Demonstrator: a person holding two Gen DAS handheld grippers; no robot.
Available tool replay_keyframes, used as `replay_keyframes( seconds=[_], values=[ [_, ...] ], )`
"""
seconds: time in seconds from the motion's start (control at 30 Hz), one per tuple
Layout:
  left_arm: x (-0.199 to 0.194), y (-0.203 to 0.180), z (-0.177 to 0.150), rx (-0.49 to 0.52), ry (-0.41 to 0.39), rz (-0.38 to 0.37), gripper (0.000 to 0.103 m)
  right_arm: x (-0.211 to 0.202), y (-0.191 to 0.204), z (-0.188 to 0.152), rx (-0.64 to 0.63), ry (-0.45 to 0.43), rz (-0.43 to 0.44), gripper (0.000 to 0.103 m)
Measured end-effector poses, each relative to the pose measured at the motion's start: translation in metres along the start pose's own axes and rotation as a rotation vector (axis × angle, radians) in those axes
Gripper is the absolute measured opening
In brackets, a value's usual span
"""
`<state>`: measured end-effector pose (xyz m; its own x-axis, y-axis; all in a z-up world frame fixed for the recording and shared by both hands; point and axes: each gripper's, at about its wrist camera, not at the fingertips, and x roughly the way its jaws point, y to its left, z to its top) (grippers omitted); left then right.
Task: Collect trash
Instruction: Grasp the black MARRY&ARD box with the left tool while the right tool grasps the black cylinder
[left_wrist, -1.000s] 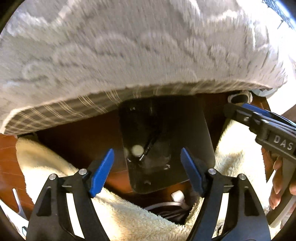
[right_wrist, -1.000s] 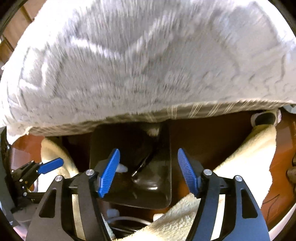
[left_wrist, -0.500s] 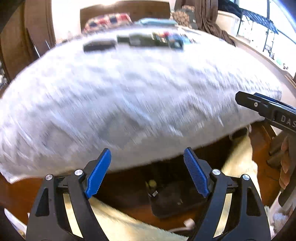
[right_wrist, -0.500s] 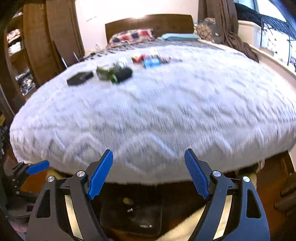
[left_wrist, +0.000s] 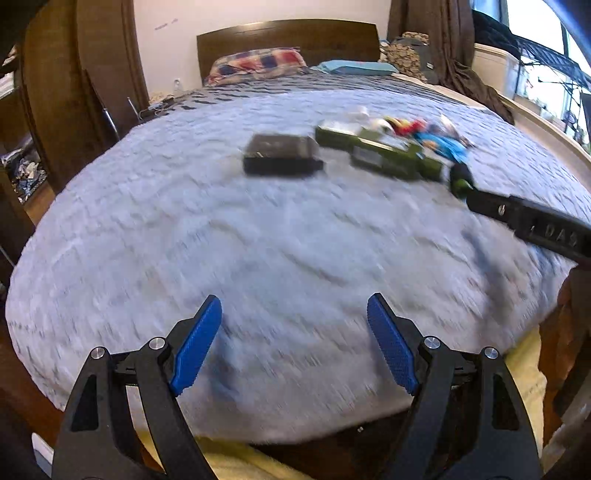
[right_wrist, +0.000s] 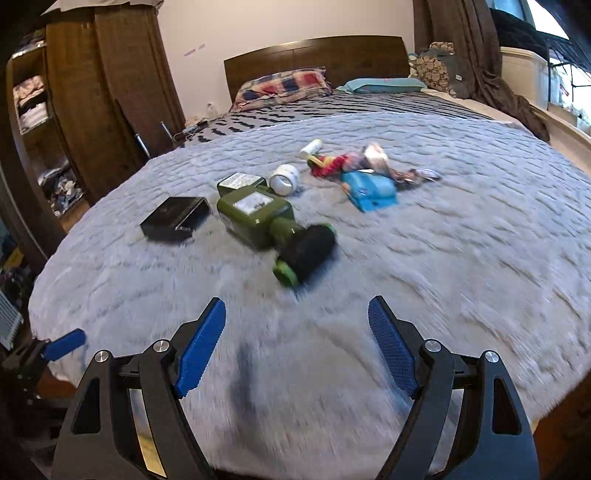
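Litter lies on a grey fuzzy blanket (right_wrist: 461, 251) on a bed. I see a flat black box (right_wrist: 173, 218), a green carton with a black-and-green roll at its near end (right_wrist: 258, 218), a white tape roll (right_wrist: 283, 179), a blue packet (right_wrist: 371, 192) and crumpled red and silver wrappers (right_wrist: 354, 162). The black box (left_wrist: 282, 155) and green carton (left_wrist: 384, 153) also show in the left wrist view. My left gripper (left_wrist: 293, 345) and right gripper (right_wrist: 295, 345) are both open and empty above the blanket's near edge, well short of the litter.
Pillows (right_wrist: 284, 86) and a wooden headboard (right_wrist: 317, 55) stand at the far end. A wooden wardrobe with shelves (right_wrist: 74, 110) is on the left, a window with dark curtains (right_wrist: 491, 55) on the right. A cream towel (left_wrist: 524, 369) lies below the bed edge.
Both grippers have risen from under the bed edge, where a black tray lay on the floor, to above the blanket. The litter on the bed is now in view.
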<state>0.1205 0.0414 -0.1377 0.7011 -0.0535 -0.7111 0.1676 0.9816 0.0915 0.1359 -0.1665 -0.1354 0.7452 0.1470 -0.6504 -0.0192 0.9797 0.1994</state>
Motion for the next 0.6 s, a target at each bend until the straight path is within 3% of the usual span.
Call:
replay_keyframes(
  seconds=[0.1, 0.23, 0.3, 0.37, 0.47, 0.6],
  values=[
    [0.01, 0.009, 0.021, -0.013, -0.014, 0.016, 0.077, 0.015, -0.001, 0.008, 0.024, 0.009, -0.013, 0.079],
    [0.031, 0.013, 0.043, -0.021, -0.013, 0.011, 0.083, 0.03, -0.003, 0.015, 0.037, 0.017, -0.031, 0.067],
    [0.045, 0.013, 0.056, -0.026, 0.0, 0.014, 0.083, 0.035, -0.003, 0.017, 0.025, 0.016, -0.05, 0.059],
    [0.056, 0.012, 0.069, -0.023, 0.003, 0.011, 0.085, 0.039, -0.003, 0.018, 0.01, 0.01, -0.077, 0.04],
    [0.071, 0.009, 0.087, -0.013, -0.001, 0.017, 0.087, 0.041, -0.012, 0.018, 0.023, 0.006, -0.056, 0.032],
    [0.088, 0.003, 0.11, 0.007, 0.001, 0.024, 0.09, 0.038, -0.018, 0.015, 0.001, 0.009, -0.035, 0.03]
  ],
)
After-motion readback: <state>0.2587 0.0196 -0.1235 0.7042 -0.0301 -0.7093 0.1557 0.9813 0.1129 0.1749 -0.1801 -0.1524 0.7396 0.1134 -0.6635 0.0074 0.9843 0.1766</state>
